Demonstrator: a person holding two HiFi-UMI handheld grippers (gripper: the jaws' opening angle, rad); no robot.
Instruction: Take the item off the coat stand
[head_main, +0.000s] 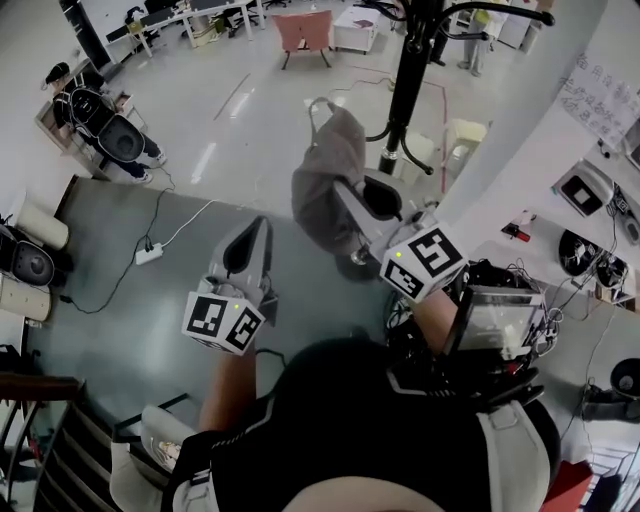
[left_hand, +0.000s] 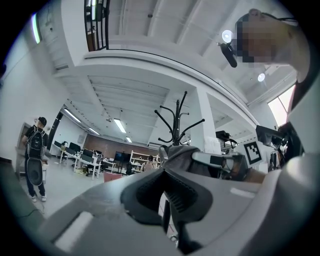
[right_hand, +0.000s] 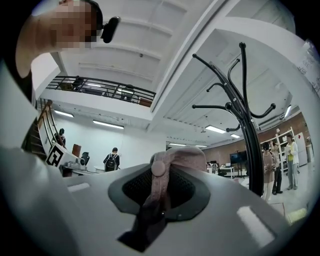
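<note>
A greyish-pink cap (head_main: 330, 170) hangs from my right gripper (head_main: 347, 196), which is shut on it. The right gripper view has the cap (right_hand: 177, 157) pinched between the dark pads (right_hand: 192, 192), its top button facing the camera. The black coat stand (head_main: 408, 80) rises just right of the cap, apart from it. Its hooks (right_hand: 240, 107) are bare. My left gripper (head_main: 250, 238) is lower left, shut with nothing in it. In the left gripper view its jaws (left_hand: 165, 192) are pressed together, with the cap (left_hand: 182, 155) and stand (left_hand: 176, 125) beyond them.
A person with a backpack (head_main: 100, 110) stands at the far left, and other people (right_hand: 280, 167) stand behind the coat stand. A pink chair (head_main: 303, 30) and desks are at the back. A power strip (head_main: 149, 254) lies on the floor. A cluttered table (head_main: 590, 250) is at the right.
</note>
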